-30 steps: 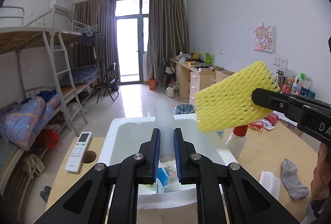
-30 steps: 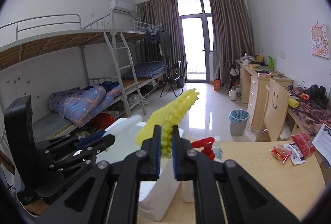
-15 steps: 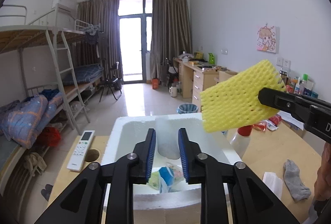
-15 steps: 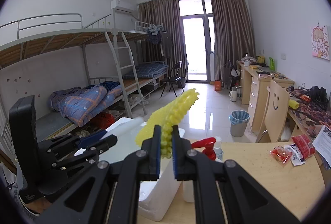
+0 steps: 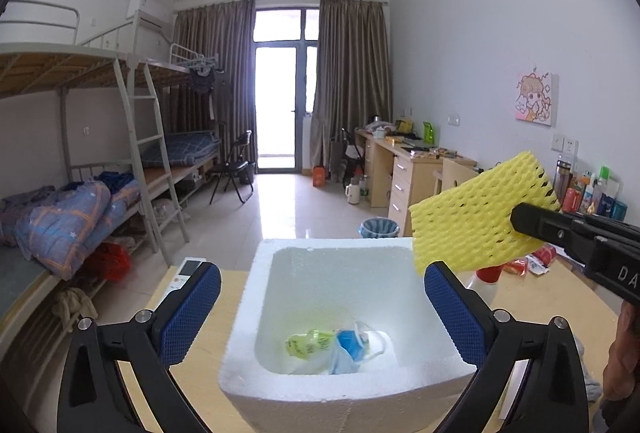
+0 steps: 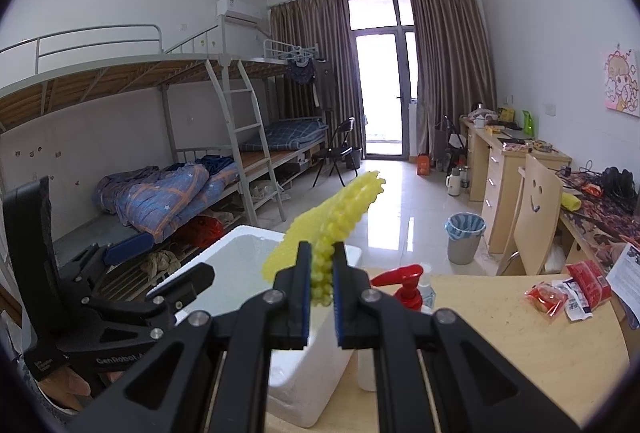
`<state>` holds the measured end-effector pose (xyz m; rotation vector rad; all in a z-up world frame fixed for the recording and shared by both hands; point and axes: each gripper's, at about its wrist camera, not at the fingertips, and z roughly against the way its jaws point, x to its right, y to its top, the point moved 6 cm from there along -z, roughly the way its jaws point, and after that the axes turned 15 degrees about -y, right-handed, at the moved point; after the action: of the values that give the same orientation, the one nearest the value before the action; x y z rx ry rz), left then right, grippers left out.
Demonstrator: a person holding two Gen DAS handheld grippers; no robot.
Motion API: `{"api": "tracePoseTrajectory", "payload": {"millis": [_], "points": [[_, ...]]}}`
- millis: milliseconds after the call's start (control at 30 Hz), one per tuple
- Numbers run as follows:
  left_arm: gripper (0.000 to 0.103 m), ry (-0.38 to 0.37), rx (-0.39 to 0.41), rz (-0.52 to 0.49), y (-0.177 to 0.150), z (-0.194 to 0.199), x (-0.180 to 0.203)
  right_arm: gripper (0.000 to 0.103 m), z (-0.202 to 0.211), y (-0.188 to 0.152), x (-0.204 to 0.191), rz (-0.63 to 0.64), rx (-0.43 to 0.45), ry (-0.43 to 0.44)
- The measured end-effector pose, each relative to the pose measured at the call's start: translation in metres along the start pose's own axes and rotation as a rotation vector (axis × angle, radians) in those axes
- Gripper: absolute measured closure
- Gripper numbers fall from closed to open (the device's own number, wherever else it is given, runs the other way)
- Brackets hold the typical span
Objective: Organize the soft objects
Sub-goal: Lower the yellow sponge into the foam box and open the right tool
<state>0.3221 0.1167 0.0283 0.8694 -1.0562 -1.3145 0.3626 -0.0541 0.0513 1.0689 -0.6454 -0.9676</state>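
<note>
Left wrist view: crumpled plastic bags (image 5: 332,347) are already dropped into the white foam box (image 5: 256,313) beneath the just-opened, empty left gripper (image 5: 322,307); the yellow foam net (image 6: 332,229), pinched in the right gripper (image 6: 322,283) above the box, is yet to be placed.

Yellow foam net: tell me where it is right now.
The yellow foam net is clamped in the right tool, held above the white foam box's right rim.

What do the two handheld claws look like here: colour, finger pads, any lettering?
Both are matte black linkage frames with silver pivot screws. The left claw has blue dimpled pads; the right claw has blue pads too. White "GenRobot" lettering marks the left body; "DA" shows on the right.
</note>
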Motion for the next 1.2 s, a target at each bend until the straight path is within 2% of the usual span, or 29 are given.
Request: {"api": "tracePoseTrajectory", "payload": {"millis": [833, 1200], "points": [[0.001, 0.112, 0.049, -0.007, 0.002, 0.055, -0.037, 0.091, -0.018, -0.003, -0.053, 0.046, -0.05, 0.089], [0.001, 0.142, 0.056, 0.008, -0.001, 0.066, -0.047, 0.091, -0.026, -0.007, -0.06, 0.053, -0.079, 0.085]]}}
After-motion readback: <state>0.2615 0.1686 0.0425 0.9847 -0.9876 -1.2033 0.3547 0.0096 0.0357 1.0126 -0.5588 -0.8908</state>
